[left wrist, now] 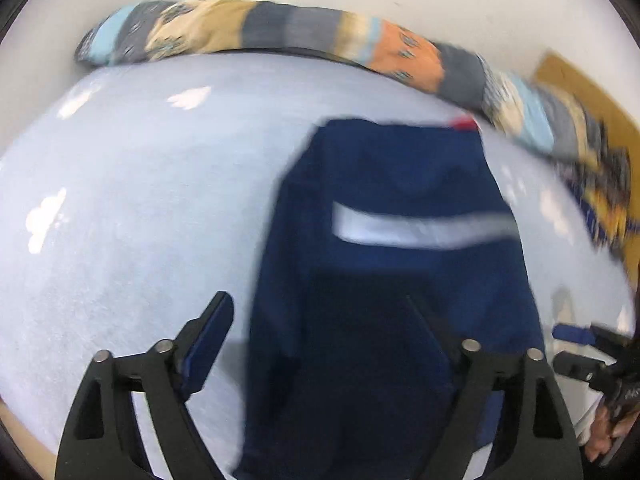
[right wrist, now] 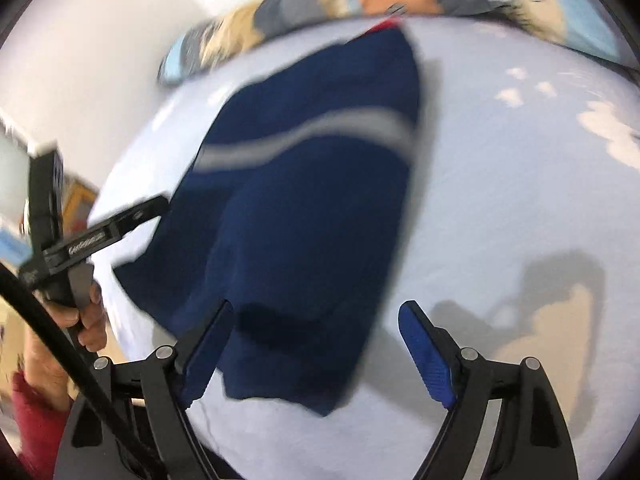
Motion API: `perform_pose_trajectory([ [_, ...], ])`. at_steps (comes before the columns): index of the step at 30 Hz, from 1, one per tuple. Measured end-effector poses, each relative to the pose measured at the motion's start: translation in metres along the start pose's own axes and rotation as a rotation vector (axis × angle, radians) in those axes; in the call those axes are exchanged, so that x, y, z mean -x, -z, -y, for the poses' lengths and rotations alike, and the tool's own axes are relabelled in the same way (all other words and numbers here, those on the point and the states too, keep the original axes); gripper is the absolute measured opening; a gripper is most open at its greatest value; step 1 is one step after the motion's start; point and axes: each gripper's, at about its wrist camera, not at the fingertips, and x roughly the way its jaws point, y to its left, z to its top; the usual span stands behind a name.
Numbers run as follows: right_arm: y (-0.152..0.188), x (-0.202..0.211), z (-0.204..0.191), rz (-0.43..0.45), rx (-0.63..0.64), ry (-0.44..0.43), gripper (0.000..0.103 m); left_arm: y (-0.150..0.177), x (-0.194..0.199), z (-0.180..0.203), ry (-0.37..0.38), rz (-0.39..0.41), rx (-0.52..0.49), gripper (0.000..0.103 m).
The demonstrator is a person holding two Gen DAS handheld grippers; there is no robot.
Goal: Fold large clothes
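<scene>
A navy garment [left wrist: 384, 264] with a pale grey stripe lies folded lengthwise on a light blue bed sheet [left wrist: 140, 200]. It also shows in the right wrist view [right wrist: 304, 184], with a bit of red at its far end. My left gripper [left wrist: 320, 316] is open and empty above the garment's near end. My right gripper [right wrist: 320, 316] is open and empty, its left finger over the garment's near edge. The left gripper also appears at the left of the right wrist view [right wrist: 120, 220], and the right gripper at the right edge of the left wrist view [left wrist: 580, 340].
A patterned rolled blanket [left wrist: 300, 32] lies along the far edge of the bed against a white wall. A brown wooden board [left wrist: 592, 92] shows at the far right. The sheet has white cloud prints [right wrist: 608, 128].
</scene>
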Motion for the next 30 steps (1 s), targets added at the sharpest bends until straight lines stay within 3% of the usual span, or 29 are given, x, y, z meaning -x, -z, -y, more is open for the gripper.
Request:
perform_pose_trajectory([
  [4, -0.008, 0.005, 0.033, 0.022, -0.131, -0.052, 0.088, -0.012, -0.034, -0.041, 0.188, -0.147, 0.175, 0.087],
  [6, -0.010, 0.002, 0.041, 0.014, -0.163, -0.077, 0.088, -0.013, -0.052, -0.051, 0.245, -0.209, 0.221, 0.087],
  [9, -0.009, -0.005, 0.042, -0.004, -0.162, -0.080, 0.088, -0.012, -0.062, -0.055, 0.276, -0.234, 0.221, 0.087],
  [13, -0.010, -0.010, 0.043, -0.015, -0.154, -0.075, 0.088, -0.014, -0.074, -0.073, 0.397, -0.247, 0.311, 0.089],
  [16, -0.009, -0.013, 0.048, -0.019, -0.166, -0.089, 0.088, -0.018, -0.080, -0.076, 0.497, -0.248, 0.340, 0.102],
  [20, -0.018, -0.026, 0.062, -0.019, -0.226, -0.146, 0.088, -0.025, -0.088, -0.056, 0.513, -0.269, 0.283, 0.102],
  [24, -0.026, -0.039, 0.068, -0.024, -0.276, -0.226, 0.089, -0.031, -0.102, -0.031, 0.653, -0.310, 0.287, 0.102],
  [27, -0.032, -0.049, 0.070, -0.014, -0.318, -0.309, 0.089, -0.034, -0.110, -0.010, 0.625, -0.335, 0.242, 0.102],
  [30, -0.039, -0.067, 0.068, -0.016, -0.335, -0.361, 0.097, -0.036, -0.106, -0.004, 0.613, -0.304, 0.258, 0.100],
])
